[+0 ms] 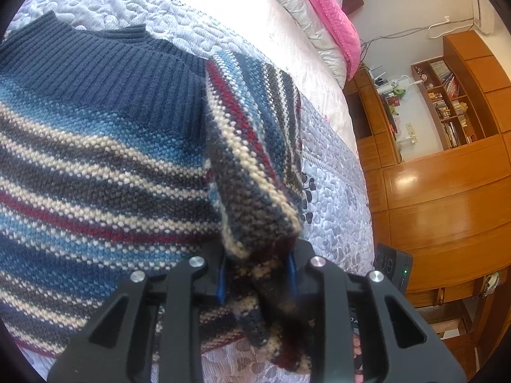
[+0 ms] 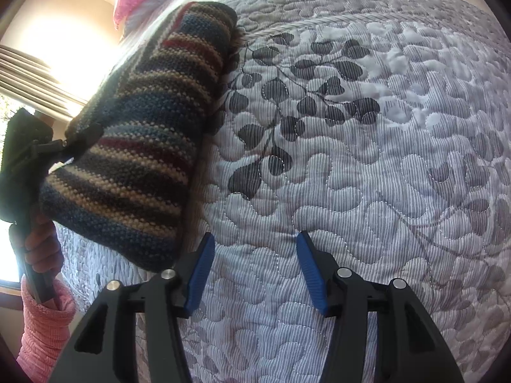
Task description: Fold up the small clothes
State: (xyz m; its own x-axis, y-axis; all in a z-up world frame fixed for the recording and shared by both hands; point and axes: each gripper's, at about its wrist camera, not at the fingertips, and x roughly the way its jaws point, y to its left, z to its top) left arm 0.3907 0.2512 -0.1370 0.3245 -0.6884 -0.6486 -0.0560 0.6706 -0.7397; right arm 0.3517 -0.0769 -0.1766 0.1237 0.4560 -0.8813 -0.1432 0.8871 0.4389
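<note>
Edges of the striped sweater (image 1: 105,159) run out of the left wrist view at the left and bottom, so its full outline cannot be made out; the part of the sleeve (image 1: 255,166) caught between the fingers is dark and blurred. In the right wrist view the window at the left is blown out by sunlight, and the hand (image 2: 41,249) holding the left claw is half hidden behind its black body, with only fingers and a pink knit cuff (image 2: 44,325) showing.

The left claw (image 1: 258,279) is closed down on the sweater's sleeve, its blue pads pressed into the knit on both sides, and the sleeve is lifted off the bed and hangs folded toward the sweater's body. The rest of the sweater lies flat on the quilted bedspread (image 1: 332,172), navy ribbed collar toward the pillows (image 1: 306,9).

The right claw (image 2: 254,268) stands wide open with nothing between its blue pads (image 2: 199,274); it hovers over bare bedspread with a dark leaf print (image 2: 297,95), just beside the raised sleeve but apart from it.

Off the bed, a wooden wall unit (image 1: 447,191) has open shelves (image 1: 447,105) filled with books and small items too small to identify.
</note>
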